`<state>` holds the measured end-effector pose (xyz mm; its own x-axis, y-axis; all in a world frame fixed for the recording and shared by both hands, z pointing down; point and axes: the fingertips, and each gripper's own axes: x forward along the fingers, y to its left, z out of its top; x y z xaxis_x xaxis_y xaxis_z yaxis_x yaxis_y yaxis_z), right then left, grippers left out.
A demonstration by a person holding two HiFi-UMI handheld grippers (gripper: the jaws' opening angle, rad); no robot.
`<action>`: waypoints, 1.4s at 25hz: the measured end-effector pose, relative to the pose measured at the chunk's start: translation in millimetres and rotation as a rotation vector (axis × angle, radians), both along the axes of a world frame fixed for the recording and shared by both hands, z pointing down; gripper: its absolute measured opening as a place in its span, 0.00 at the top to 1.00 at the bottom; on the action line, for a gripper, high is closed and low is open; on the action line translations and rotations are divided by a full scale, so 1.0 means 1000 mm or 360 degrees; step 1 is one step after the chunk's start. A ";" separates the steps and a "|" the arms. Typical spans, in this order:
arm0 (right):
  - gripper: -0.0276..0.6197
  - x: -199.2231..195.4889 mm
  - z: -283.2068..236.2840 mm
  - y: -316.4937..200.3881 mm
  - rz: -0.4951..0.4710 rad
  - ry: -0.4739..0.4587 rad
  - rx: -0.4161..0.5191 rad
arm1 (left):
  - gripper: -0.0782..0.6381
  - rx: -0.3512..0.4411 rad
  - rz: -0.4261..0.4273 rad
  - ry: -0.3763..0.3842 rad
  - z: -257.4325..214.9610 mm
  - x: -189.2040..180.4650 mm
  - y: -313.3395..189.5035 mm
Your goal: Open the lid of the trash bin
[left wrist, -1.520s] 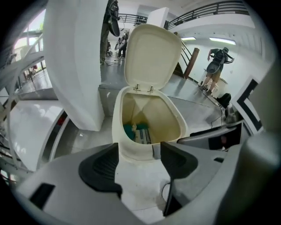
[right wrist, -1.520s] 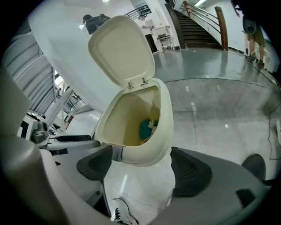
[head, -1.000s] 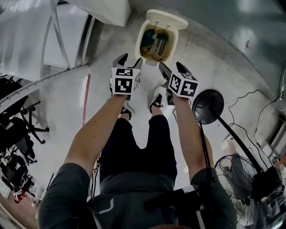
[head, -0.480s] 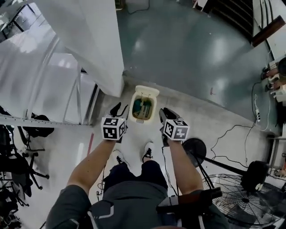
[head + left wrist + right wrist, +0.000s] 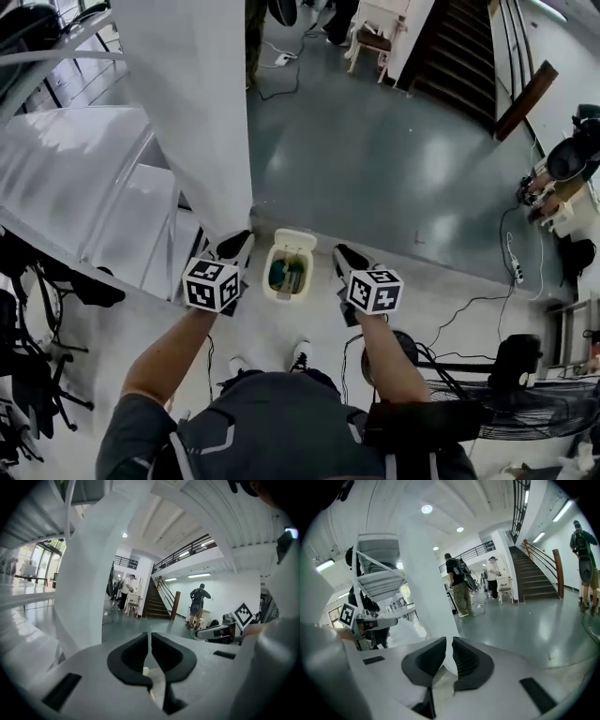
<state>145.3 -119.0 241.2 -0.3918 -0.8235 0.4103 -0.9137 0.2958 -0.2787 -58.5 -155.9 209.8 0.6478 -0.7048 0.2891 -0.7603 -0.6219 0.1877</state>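
The cream trash bin (image 5: 287,267) stands on the floor far below me in the head view, its lid (image 5: 292,240) tipped back and rubbish showing inside. My left gripper (image 5: 234,246) hangs high to the bin's left and my right gripper (image 5: 345,258) high to its right, neither touching it. The left gripper view shows the left gripper (image 5: 150,641) with its jaws closing to a thin slit and nothing between them. The right gripper (image 5: 449,644) looks the same, jaws closing on nothing. Both point out across the hall, so the bin is absent from the gripper views.
A white pillar (image 5: 197,112) and white stair framing (image 5: 84,187) rise just left of the bin. A round black stand base (image 5: 394,352), a floor fan (image 5: 525,412) and cables lie at the right. Several people (image 5: 459,585) stand near a dark staircase (image 5: 459,47) across the hall.
Both grippers and the head have risen far above the bin, which now looks much smaller. Both pairs of jaws have narrowed from wide apart to nearly together.
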 end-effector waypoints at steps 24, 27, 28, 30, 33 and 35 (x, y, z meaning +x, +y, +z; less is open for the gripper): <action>0.91 0.016 -0.205 0.024 0.0061 0.0193 0.0678 | 0.88 0.0476 -0.0090 0.0015 -0.162 -0.047 0.012; 0.91 0.022 -0.208 0.024 0.0092 0.0200 0.0698 | 0.88 0.0493 -0.0075 0.0015 -0.167 -0.042 0.012; 0.91 0.023 -0.209 0.024 0.0099 0.0199 0.0702 | 0.88 0.0492 -0.0073 0.0023 -0.168 -0.042 0.012; 0.91 0.024 -0.208 0.027 0.0112 0.0208 0.0703 | 0.88 0.0485 -0.0070 0.0036 -0.168 -0.042 0.014; 0.91 0.025 -0.209 0.029 0.0126 0.0232 0.0712 | 0.88 0.0494 -0.0066 0.0040 -0.169 -0.042 0.016; 0.91 0.025 -0.211 0.032 0.0128 0.0243 0.0718 | 0.88 0.0501 -0.0064 0.0039 -0.170 -0.041 0.018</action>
<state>170.2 -87.0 30.5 -0.2830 -0.9577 0.0531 -0.9590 0.2834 0.0000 -99.9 -137.6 39.7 0.6219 -0.7822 0.0376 -0.7830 -0.6220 0.0093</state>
